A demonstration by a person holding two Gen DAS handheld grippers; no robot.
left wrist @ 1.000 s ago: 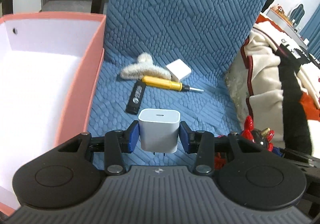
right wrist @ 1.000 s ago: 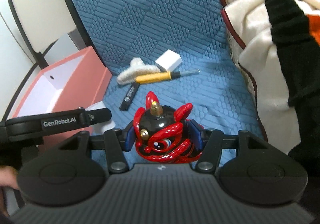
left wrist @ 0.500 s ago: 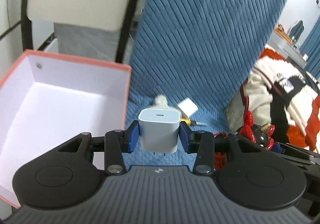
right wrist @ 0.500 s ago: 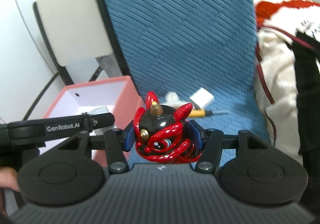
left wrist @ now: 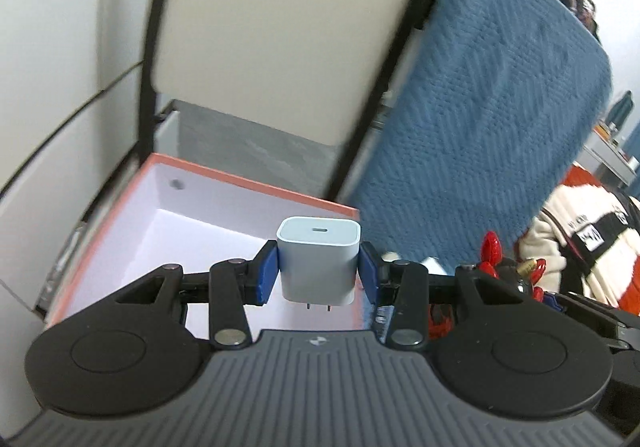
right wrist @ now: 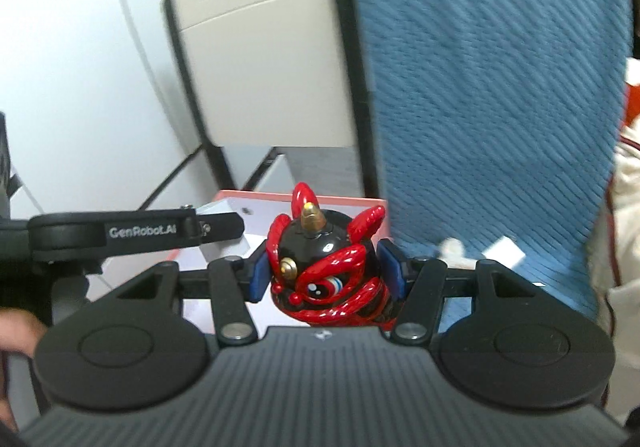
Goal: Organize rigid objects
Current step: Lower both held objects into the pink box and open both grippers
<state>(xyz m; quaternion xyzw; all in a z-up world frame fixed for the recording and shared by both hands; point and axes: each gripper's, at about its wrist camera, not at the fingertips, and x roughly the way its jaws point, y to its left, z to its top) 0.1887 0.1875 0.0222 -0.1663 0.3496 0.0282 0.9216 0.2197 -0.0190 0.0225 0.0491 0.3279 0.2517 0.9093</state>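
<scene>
My left gripper [left wrist: 319, 274] is shut on a white charger plug [left wrist: 318, 261], prongs down, held above the right part of the pink box [left wrist: 256, 189] with its white inside. My right gripper [right wrist: 325, 274] is shut on a red and black lion figurine [right wrist: 324, 279], held near the box's right corner [right wrist: 352, 202]. The figurine also shows at the right in the left wrist view [left wrist: 508, 271]. The left gripper's body [right wrist: 120, 235] shows at the left in the right wrist view.
A blue quilted chair cover [left wrist: 480, 119] rises at the right, with a small white block [right wrist: 506, 249] and a fluffy white item [right wrist: 452, 247] on its seat. A beige folding chair back [left wrist: 280, 39] stands behind the box. Red, white and black clothing [left wrist: 592, 231] lies at far right.
Both grippers have lifted and tilted up with their objects and moved left toward the box. The screwdriver and black stick on the seat have dropped out of view.
</scene>
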